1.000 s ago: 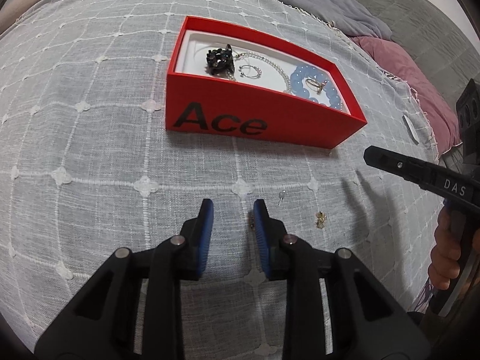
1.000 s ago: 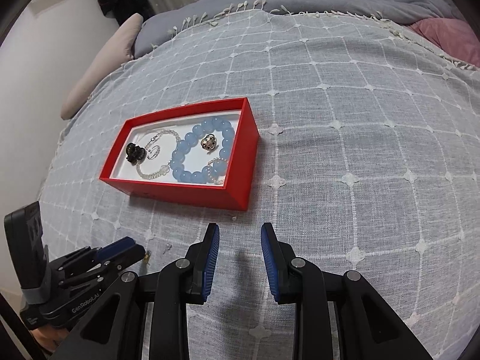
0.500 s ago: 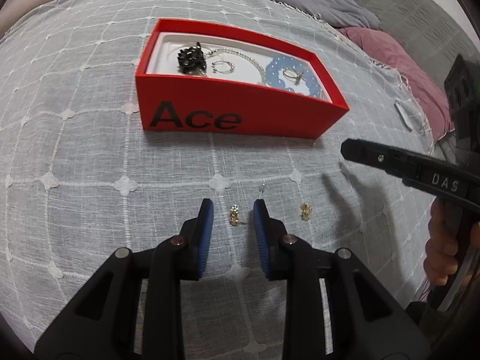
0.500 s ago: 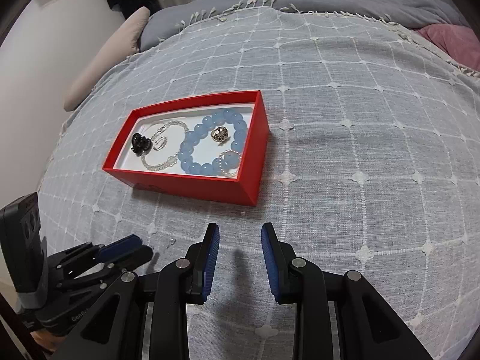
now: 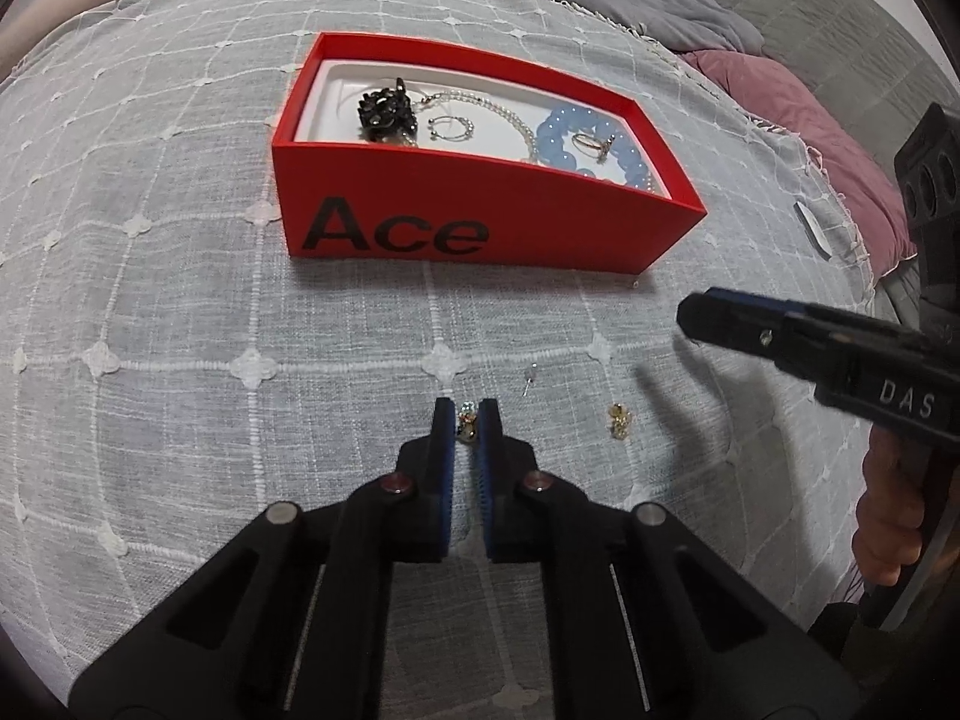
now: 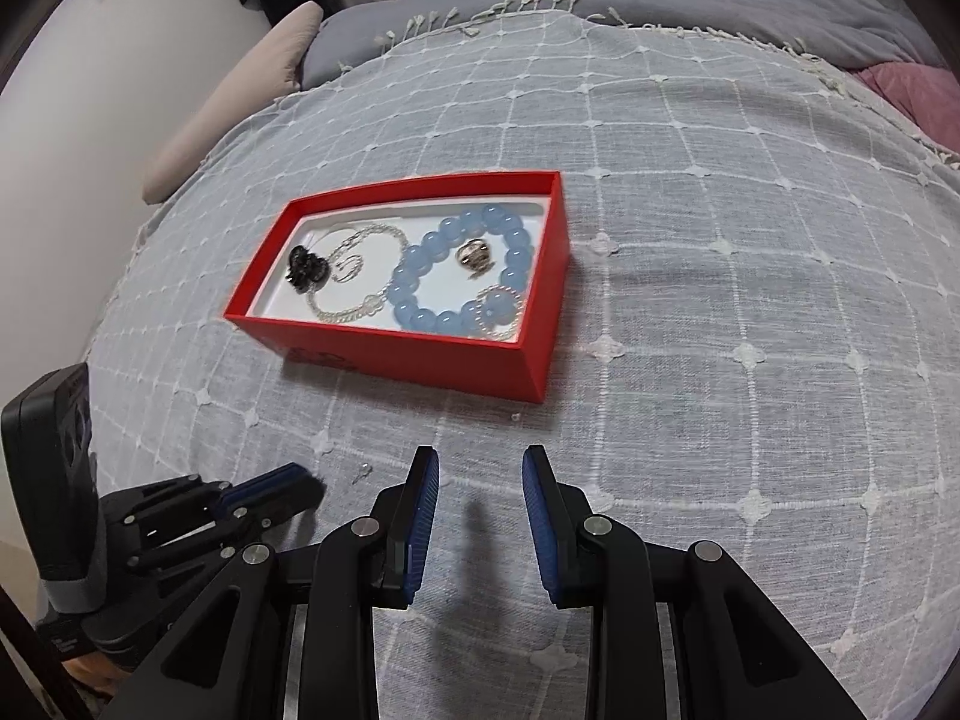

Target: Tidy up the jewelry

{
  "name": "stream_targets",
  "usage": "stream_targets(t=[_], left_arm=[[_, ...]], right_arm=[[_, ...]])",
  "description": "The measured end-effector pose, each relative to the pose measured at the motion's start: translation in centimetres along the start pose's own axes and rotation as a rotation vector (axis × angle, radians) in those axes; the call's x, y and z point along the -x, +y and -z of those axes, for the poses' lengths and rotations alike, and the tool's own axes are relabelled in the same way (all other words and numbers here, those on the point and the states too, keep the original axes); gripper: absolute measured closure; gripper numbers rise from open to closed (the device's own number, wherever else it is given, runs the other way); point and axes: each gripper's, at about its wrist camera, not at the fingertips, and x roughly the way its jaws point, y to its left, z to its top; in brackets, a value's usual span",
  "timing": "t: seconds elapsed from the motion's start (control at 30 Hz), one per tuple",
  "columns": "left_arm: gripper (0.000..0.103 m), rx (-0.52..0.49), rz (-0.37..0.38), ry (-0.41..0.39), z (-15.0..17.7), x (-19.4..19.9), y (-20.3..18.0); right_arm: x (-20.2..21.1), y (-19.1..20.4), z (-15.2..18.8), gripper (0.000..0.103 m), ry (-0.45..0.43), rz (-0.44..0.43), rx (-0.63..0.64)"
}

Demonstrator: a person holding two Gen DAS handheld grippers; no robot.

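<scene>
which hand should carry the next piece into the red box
Left. The left gripper has just closed on a small gold earring, so it already holds a piece to lift into the red box. The right gripper hangs open with nothing between its jaws.

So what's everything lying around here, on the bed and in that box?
Red cardboard box: one, red with black "Ace", on the blanket.
Blue bead bracelet: one, pale blue, in the box's right half.
Gold ring: one, inside the bracelet.
Clear bead chain: one, silvery, box's left half.
Black flower clip: one, black, box's left end.
Small gold earring: one, between the left gripper's pads.
Second gold earring: one, on the blanket, to its right.
Silver pin: one, between the earrings.
White grid blanket: one, grey-white.
Left gripper: closed on the earring, just closing.
Right gripper: open, empty.
</scene>
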Motion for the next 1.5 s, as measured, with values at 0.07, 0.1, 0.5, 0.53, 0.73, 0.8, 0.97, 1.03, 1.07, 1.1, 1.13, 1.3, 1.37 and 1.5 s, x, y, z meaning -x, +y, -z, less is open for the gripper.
stream_targets(t=[0.07, 0.1, 0.5, 0.53, 0.73, 0.8, 0.97, 1.03, 1.07, 1.1, 1.13, 1.3, 1.37, 1.5], left_arm=[[0.095, 0.007, 0.002, -0.002, 0.0, 0.2, 0.3], [0.095, 0.010, 0.003, -0.001, -0.1, 0.2, 0.3], [0.095, 0.030, 0.010, -0.016, -0.4, 1.0, 0.9], [0.095, 0.031, 0.009, -0.017, -0.4, 1.0, 0.9], [0.095, 0.028, 0.013, -0.014, -0.7, 0.8, 0.7], [0.095, 0.032, 0.015, -0.012, -0.6, 0.9, 0.9], [0.095, 0.047, 0.028, -0.009, -0.7, 1.0, 1.4], [0.095, 0.043, 0.032, 0.003, -0.7, 0.9, 1.4], [0.095, 0.041, 0.029, 0.007, -0.7, 0.9, 1.6], [0.095, 0.039, 0.026, 0.010, -0.7, 0.8, 1.6], [0.095, 0.036, 0.022, 0.015, -0.7, 0.7, 1.5], [0.094, 0.021, 0.002, 0.026, -0.5, 0.4, 1.2], [0.094, 0.012, -0.010, 0.027, -0.5, 0.3, 0.9], [0.092, 0.007, -0.031, 0.022, -0.6, 0.3, 0.8]], right_arm=[[-0.3, 0.4, 0.2, 0.074, 0.025, -0.037, 0.011], [-0.4, 0.7, 0.3, 0.074, 0.039, -0.053, 0.018], [-2.6, 2.7, 1.9, 0.080, 0.145, -0.059, 0.048], [-2.7, 2.8, 2.0, 0.081, 0.146, -0.059, 0.050], [-3.6, 3.8, 2.5, 0.089, 0.152, -0.013, 0.105], [-3.8, 4.2, 2.5, 0.092, 0.150, 0.008, 0.121], [-3.7, 4.5, 2.5, 0.095, 0.134, 0.023, 0.138], [-3.7, 4.5, 2.4, 0.095, 0.130, 0.026, 0.141], [-3.6, 4.5, 2.4, 0.095, 0.129, 0.026, 0.141], [-3.5, 4.4, 2.3, 0.095, 0.126, 0.025, 0.138], [-3.4, 4.4, 2.2, 0.095, 0.123, 0.023, 0.135], [-3.0, 4.3, 1.9, 0.095, 0.110, 0.011, 0.126], [-2.8, 4.3, 1.8, 0.095, 0.103, 0.002, 0.122], [-2.3, 4.0, 1.6, 0.095, 0.090, -0.012, 0.114]])
